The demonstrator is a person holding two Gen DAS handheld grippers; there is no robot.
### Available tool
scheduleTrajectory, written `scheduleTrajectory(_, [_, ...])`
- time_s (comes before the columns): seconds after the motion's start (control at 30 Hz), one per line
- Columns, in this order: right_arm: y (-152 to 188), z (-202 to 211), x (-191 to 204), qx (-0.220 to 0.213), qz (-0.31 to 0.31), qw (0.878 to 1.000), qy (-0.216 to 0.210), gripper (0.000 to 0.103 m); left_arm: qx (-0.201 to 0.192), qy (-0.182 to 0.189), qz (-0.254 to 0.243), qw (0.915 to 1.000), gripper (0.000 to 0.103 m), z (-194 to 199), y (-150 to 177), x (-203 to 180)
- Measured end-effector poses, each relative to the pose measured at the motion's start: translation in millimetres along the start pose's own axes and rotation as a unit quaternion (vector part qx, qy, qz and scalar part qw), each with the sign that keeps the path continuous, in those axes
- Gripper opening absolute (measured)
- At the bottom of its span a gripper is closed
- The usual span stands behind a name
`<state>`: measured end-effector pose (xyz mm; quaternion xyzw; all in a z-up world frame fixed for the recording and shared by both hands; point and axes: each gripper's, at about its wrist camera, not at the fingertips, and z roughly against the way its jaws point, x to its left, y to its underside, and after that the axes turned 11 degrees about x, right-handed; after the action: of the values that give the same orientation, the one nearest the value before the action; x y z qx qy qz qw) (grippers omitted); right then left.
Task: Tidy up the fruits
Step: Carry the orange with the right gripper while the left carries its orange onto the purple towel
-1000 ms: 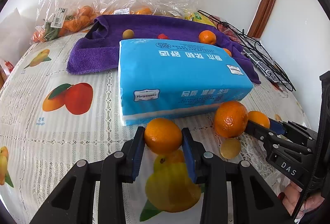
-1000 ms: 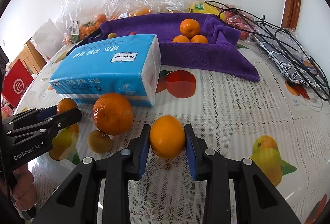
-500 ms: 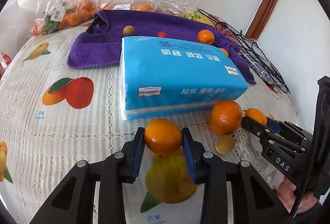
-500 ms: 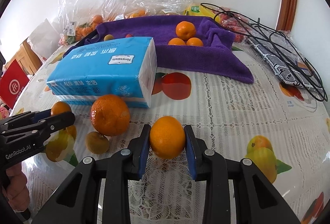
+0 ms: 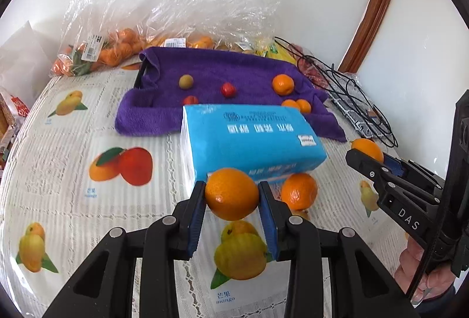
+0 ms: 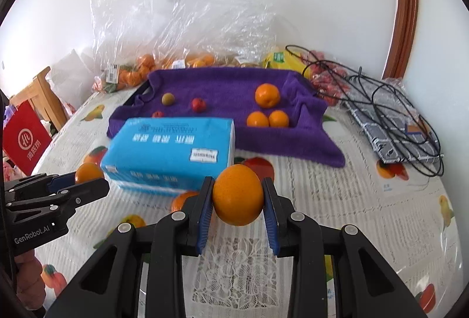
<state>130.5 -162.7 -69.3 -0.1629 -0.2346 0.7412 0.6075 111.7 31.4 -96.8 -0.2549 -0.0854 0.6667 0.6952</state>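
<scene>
- Both grippers have risen since the earlier pictures, and each orange now hangs clear of the tablecloth instead of sitting low beside the tissue pack.
- Left gripper (image 5: pixel 231 200): its blue-padded jaws pinch a round orange citrus fruit (image 5: pixel 231 193) from both sides, in front of the near end of the blue plastic-wrapped tissue pack (image 5: pixel 252 139).
- Right gripper (image 6: pixel 238 202): its jaws likewise clamp a second round orange fruit (image 6: pixel 238 195), held above the white lace tablecloth printed with fruit pictures (image 6: pixel 337 200).
- Just right of the left gripper, a loose orange mandarin (image 5: pixel 299 190) rests on the cloth against the tissue pack.
- In the left wrist view the right gripper shows at the right edge with its orange at the tip.
- Beyond the tissue pack lies a purple towel draped over a tray (image 6: pixel 222 86).
- On the towel, three orange mandarins (image 6: pixel 266 95) sit at the right side, two of them touching.
- Two small red fruits (image 6: pixel 198 104) and one small greenish-brown fruit (image 6: pixel 168 98) lie on its left half, apart from each other.
- Behind the towel, clear plastic bags of oranges (image 5: pixel 117 48) lean by the white wall.
- Black cables over a wrapped checked item (image 6: pixel 390 118) lie to the right.
</scene>
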Motion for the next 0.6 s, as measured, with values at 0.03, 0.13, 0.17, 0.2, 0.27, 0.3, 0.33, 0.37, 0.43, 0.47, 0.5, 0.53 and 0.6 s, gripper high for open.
scheduleTrajectory(0.03, [-3.8,2.5,0.6,-0.004,-0.002,1.000,-0.001,0.032,-0.001,0.000,0.000,1.0000,0.034,1.3,-2.1,-0.3])
scheduleTrajectory(0.13, [-15.7,7.2,2.4,-0.017,-0.004,1.000,-0.003,0.032,-0.006,-0.004,-0.004,1.0000,0.034,5.9,-11.8,0.7])
scheduleTrajectory(0.17, [-19.2,8.1,2.8,-0.020,-0.004,1.000,-0.003,0.032,-0.008,-0.006,-0.005,0.9999,0.034,7.6,-16.4,0.8])
scheduleTrajectory(0.2, [-23.5,9.0,3.1,-0.024,-0.005,1.000,-0.005,0.032,-0.010,-0.007,-0.007,0.9999,0.034,8.8,-20.0,0.1])
scheduleTrajectory(0.27, [-30.0,9.1,3.5,-0.026,-0.007,1.000,-0.006,0.032,-0.013,-0.009,-0.009,0.9998,0.034,11.3,-29.3,-0.1])
scheduleTrajectory(0.3, [-33.7,8.3,3.4,-0.026,-0.010,1.000,-0.007,0.032,-0.014,-0.010,-0.010,0.9998,0.034,12.7,-35.1,0.0])
scheduleTrajectory(0.33, [-38.6,7.6,2.6,-0.027,-0.013,1.000,-0.010,0.032,-0.017,-0.009,-0.011,0.9998,0.034,13.8,-38.7,0.0])
scheduleTrajectory(0.37, [-42.2,7.1,1.7,-0.028,-0.014,0.999,-0.012,0.032,-0.019,-0.009,-0.012,0.9997,0.034,15.1,-43.2,0.0])
scheduleTrajectory(0.43, [-48.3,6.1,1.2,-0.028,-0.015,0.999,-0.011,0.032,-0.024,-0.012,-0.014,0.9995,0.034,17.0,-51.5,-0.4])
scheduleTrajectory(0.47, [-51.9,5.2,0.7,-0.029,-0.015,0.999,-0.009,0.032,-0.026,-0.014,-0.015,0.9995,0.034,17.3,-54.9,-0.4])
scheduleTrajectory(0.5, [-54.8,4.8,0.5,-0.029,-0.016,0.999,-0.007,0.032,-0.027,-0.015,-0.016,0.9994,0.034,17.7,-58.5,-0.6])
scheduleTrajectory(0.53, [-57.5,4.8,-0.2,-0.031,-0.016,0.999,-0.008,0.032,-0.028,-0.014,-0.018,0.9994,0.034,17.7,-61.4,-0.5])
scheduleTrajectory(0.6, [-62.5,3.9,-0.8,-0.033,-0.016,0.999,-0.007,0.032,-0.029,-0.016,-0.020,0.9992,0.034,18.2,-66.8,-0.8])
